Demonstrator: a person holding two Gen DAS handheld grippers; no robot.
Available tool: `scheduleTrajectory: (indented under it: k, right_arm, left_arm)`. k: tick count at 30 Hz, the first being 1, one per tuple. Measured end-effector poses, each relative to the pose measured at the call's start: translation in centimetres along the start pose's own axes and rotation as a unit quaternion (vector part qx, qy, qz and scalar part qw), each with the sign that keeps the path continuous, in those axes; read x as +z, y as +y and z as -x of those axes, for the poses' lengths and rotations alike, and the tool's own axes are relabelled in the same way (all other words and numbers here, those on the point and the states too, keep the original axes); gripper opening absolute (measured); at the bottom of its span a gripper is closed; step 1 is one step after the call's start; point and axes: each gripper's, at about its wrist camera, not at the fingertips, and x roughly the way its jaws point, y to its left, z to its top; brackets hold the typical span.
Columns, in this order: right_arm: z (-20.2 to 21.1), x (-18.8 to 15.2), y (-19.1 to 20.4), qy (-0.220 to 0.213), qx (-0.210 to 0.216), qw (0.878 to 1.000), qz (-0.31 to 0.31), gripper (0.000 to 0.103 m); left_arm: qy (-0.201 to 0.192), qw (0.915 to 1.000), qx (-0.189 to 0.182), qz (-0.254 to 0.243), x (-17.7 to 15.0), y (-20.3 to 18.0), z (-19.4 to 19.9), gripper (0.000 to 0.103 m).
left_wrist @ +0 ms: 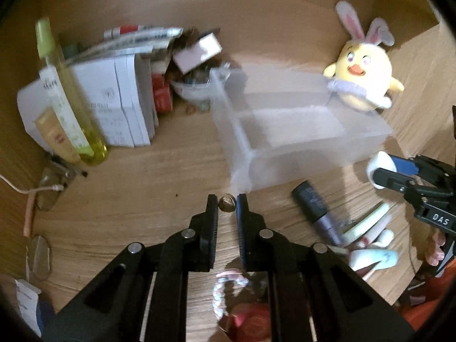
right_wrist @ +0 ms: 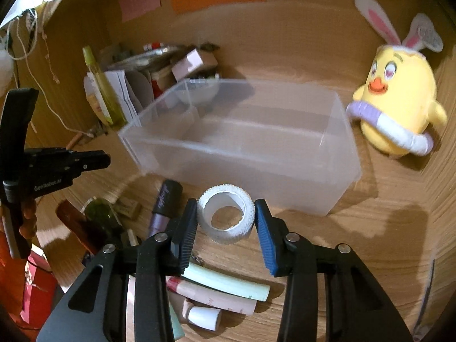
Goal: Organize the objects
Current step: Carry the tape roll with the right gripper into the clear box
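Observation:
My left gripper is shut on a small brown nut, held at the fingertips just in front of the clear plastic bin. My right gripper is shut on a white tape roll, held just in front of the same bin; it also shows at the right of the left wrist view. The bin looks empty. The left gripper shows at the left of the right wrist view.
A yellow bunny-eared chick plush stands right of the bin. Books and a yellow spray bottle crowd the back left. A dark tube, pastel tubes and a green bottle lie in front. Glasses lie at left.

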Motion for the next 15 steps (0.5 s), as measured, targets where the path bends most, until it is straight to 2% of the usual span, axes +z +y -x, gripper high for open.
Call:
scheduleTrajectory:
  k: [3,9,15]
  right_arm:
    - [0.8,0.7,-0.2,-0.016,0.002,1.0,0.001,0.037]
    - [1.7,2.3,-0.9,-0.046,-0.001,0.999,0.002,0.037]
    - [2.2,4.3,-1.7,-0.076,-0.017,0.997,0.007,0.037]
  left_arm:
    - [-0.019,0.9998,-0.004,-0.003,0.7,-1.0,1.2,0.012]
    - [-0.062,0.9979,0.013,-0.012,1.9,-2.6,3.0,0.012]
    - [-0.078,0.9969,0.011,-0.006,3.5,-3.3,3.4,0.012]
